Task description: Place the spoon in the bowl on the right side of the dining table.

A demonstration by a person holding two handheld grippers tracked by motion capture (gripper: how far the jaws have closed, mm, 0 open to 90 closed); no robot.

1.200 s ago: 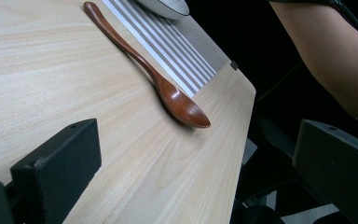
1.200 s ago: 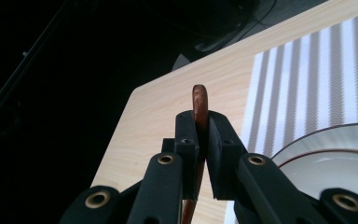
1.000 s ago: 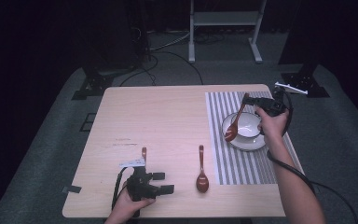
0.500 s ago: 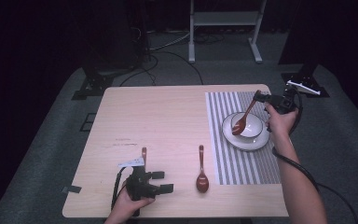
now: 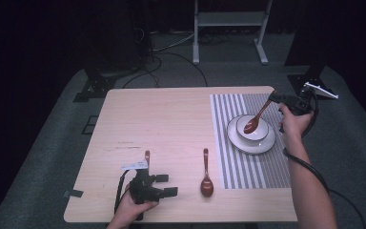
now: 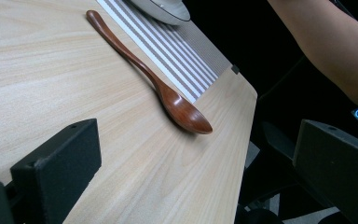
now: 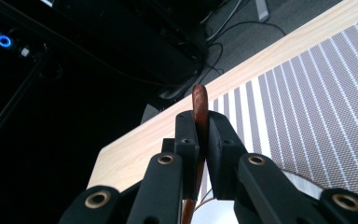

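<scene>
At the lower left of the high view, your left hand-held gripper (image 5: pixel 164 185) is resting on the bench (image 5: pixel 171 119) near its front edge, its jaws standing wide apart with nothing between them. A brown spoon handle (image 5: pixel 147 156) is lying on the wood just above it in the frame. Toward the lower middle, a second wooden spoon (image 5: pixel 206 176) is lying flat on the bare bench, bowl end toward you, just left of the striped mat (image 5: pixel 267 164); in the left gripper view that same spoon (image 6: pixel 168 93) is stretching from the upper left toward the centre, beyond the open jaws. Moving right, a white bowl (image 5: pixel 262 130) is sitting on a white plate (image 5: pixel 238 143) on the mat. At the upper right, your right hand-held gripper (image 5: pixel 275 97) is clamping the handle of a third spoon (image 5: pixel 255 120), tilting it so its bowl end is hanging over the white bowl. In the right gripper view the jaws are pressing together on that handle (image 7: pixel 200 105), whose tip is poking out above them.
</scene>
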